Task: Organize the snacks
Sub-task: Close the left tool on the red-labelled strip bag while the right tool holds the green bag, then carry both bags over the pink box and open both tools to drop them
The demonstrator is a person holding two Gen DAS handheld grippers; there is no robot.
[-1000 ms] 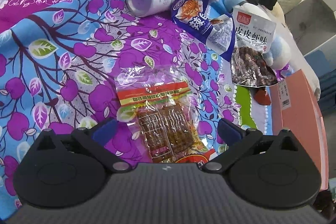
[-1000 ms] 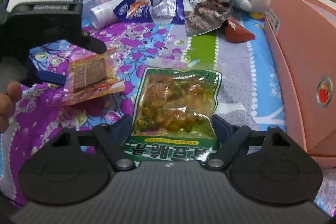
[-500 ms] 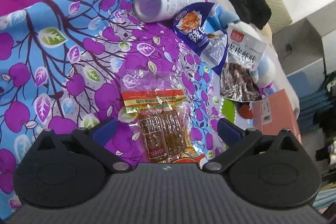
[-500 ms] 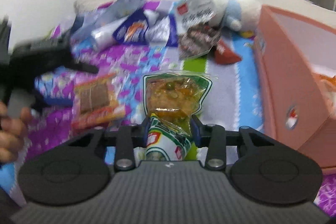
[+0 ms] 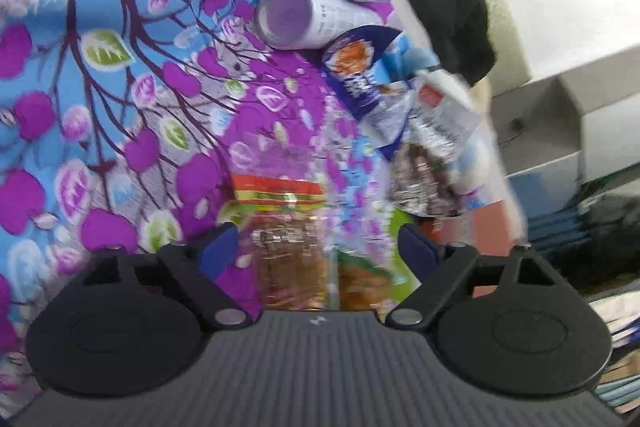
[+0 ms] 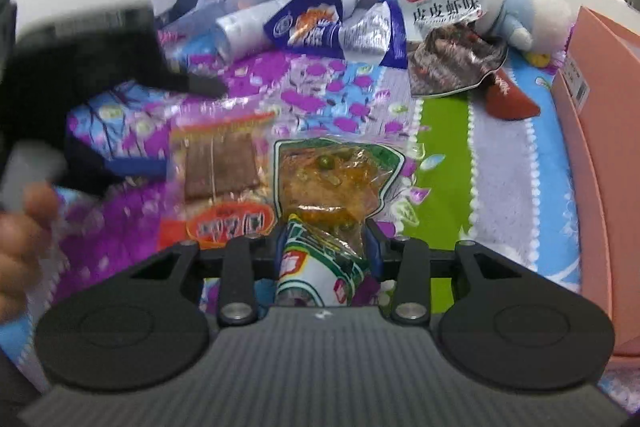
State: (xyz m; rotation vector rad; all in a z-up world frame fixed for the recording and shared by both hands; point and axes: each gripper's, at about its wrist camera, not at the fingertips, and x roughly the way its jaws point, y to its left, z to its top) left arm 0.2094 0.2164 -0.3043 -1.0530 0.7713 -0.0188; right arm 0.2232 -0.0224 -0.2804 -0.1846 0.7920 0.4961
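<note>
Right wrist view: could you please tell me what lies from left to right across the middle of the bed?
Left tongs → clear brown-snack packet → green snack packet → green stripe of the bedspread → pink box.

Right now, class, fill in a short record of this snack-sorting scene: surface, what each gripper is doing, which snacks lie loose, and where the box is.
surface: floral bedspread
right gripper: shut on the green pickle packet, pinching its lower end
left gripper: open, its jaws have just been closing a little, with the clear red-banded snack packet between them, not yet gripped
loose snacks: blue packet, shrimp-flavour packet
other items: white tube, plush toy
box: pink box, at the right edge
</note>
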